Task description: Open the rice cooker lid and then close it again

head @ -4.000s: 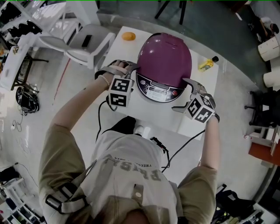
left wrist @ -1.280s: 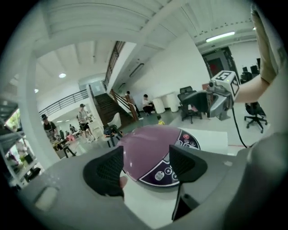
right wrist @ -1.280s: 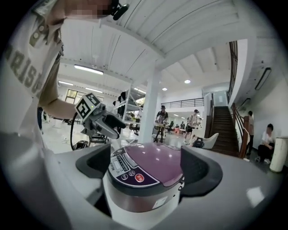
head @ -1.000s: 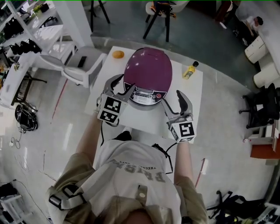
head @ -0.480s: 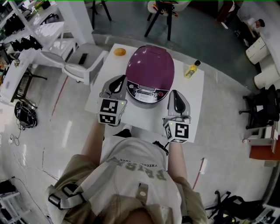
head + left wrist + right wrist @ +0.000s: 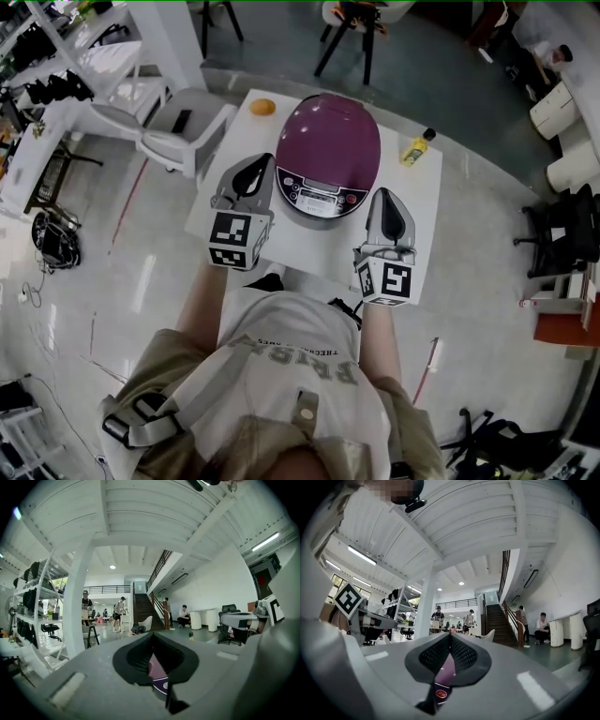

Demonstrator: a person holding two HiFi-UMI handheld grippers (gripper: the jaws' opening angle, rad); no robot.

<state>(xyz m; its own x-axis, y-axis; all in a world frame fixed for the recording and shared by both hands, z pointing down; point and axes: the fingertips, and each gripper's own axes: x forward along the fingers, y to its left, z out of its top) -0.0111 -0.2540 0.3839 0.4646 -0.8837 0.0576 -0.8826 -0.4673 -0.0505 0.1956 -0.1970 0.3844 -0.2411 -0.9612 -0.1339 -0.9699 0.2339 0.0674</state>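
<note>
The purple rice cooker (image 6: 328, 141) stands on the white table (image 6: 417, 211) with its lid down and its control panel (image 6: 321, 196) facing me. My left gripper (image 6: 257, 165) hovers beside the cooker's left front, apart from it. On the other side, my right gripper (image 6: 386, 194) is level with the front edge, also clear of the cooker. Both pairs of jaws have just been closing and are now shut with nothing between them. In the left gripper view the shut left gripper (image 6: 152, 636) shows a sliver of purple cooker (image 6: 158, 673) below its tips. The right gripper (image 6: 450, 636) shows the same (image 6: 443, 674).
An orange fruit (image 6: 262, 107) lies at the table's far left corner and a yellow bottle (image 6: 417, 147) at the far right. A white chair (image 6: 178, 122) stands left of the table. A black cable (image 6: 337, 305) hangs off the near edge.
Both grippers have pulled back from the cooker's sides toward me and risen a little. Their jaws, spread a second ago, have come together empty. The lid stays down.
</note>
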